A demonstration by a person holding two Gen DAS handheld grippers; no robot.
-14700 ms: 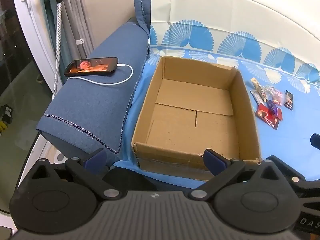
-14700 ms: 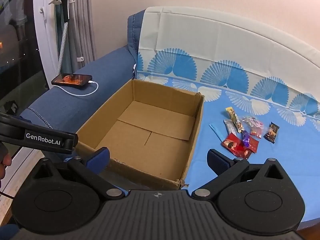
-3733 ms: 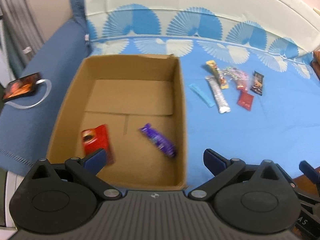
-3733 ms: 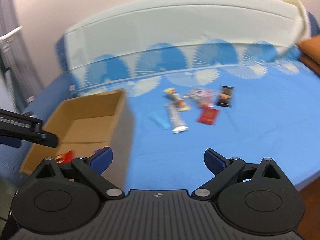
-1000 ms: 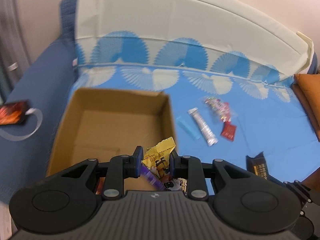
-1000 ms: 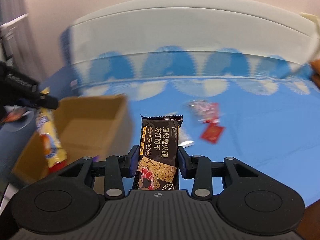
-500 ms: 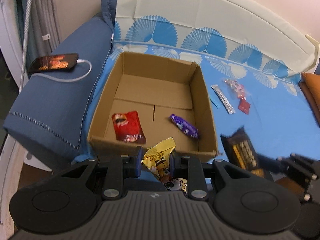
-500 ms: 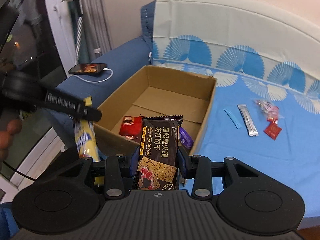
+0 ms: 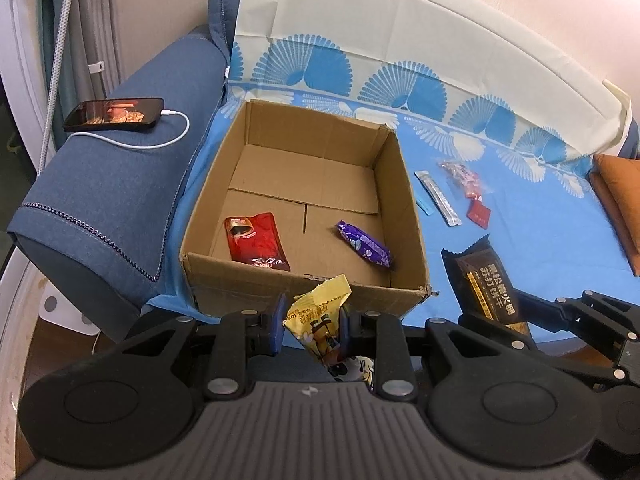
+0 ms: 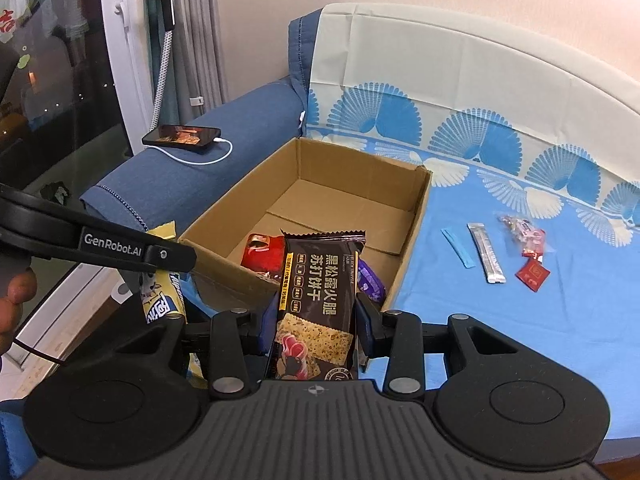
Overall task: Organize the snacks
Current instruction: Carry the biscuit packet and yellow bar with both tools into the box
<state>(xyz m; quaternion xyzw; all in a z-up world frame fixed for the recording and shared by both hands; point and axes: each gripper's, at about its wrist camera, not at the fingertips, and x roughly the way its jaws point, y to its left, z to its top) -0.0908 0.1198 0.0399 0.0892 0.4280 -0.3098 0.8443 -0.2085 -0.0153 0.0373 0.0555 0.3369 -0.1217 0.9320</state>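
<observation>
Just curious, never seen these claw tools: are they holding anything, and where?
Left gripper pinches a yellow snack packet across its middle. Right gripper clamps a dark brown cracker packet by its lower half.

My left wrist camera looks steeply down along my left gripper (image 9: 312, 320) from just before the near wall of the cardboard box (image 9: 404, 204), which fills the centre toward 12 o'clock. My right wrist camera sits close behind my right gripper (image 10: 316, 320), facing less steeply, with the box at 12 o'clock. Both views share the box, the phone (image 10: 182, 136) at 10 o'clock and the blue sheet (image 9: 532, 220) at 2 o'clock.
</observation>
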